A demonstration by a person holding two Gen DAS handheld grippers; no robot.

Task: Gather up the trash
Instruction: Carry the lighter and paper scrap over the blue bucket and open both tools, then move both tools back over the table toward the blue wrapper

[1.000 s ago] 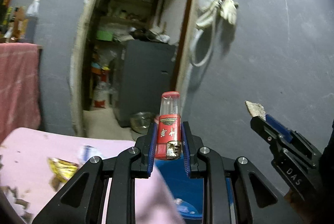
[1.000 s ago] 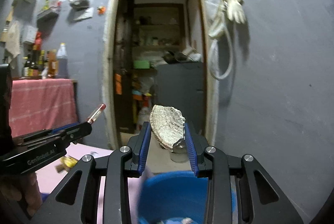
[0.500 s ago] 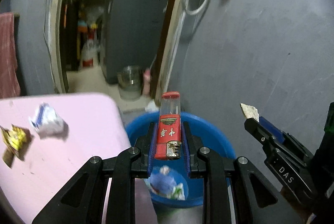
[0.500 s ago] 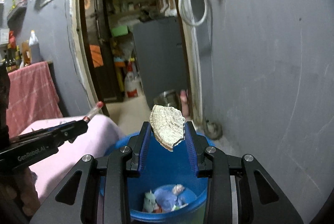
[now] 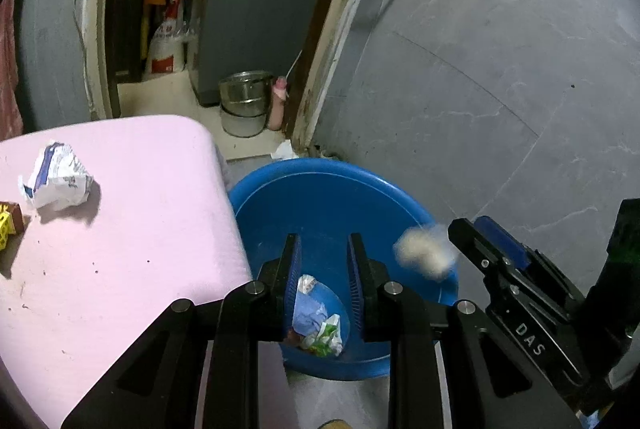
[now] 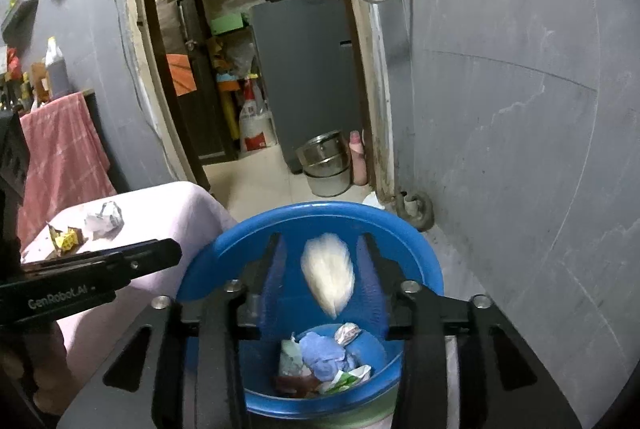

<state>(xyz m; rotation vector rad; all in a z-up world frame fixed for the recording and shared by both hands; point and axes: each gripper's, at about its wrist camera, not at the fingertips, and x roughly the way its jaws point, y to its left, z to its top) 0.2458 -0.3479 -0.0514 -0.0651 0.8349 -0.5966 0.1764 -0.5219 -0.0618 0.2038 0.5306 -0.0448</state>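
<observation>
Already several scraps lie in the blue bin (image 6: 320,217), while a crumpled wrapper (image 5: 56,177) and a yellow scrap (image 6: 66,239) wait on the pink counter (image 5: 140,229). Both tongs tilt down over the bin. The right tongs (image 6: 322,269) are opening, their pale chunk (image 6: 328,273) blurred and loose between the jaws, apparently dropping. The left tongs (image 5: 322,269) stand narrowly parted and hold nothing.

Left gripper (image 5: 323,269) empty over blue bucket (image 5: 280,185); blurred, perhaps falling scrap (image 5: 425,252) beside
</observation>
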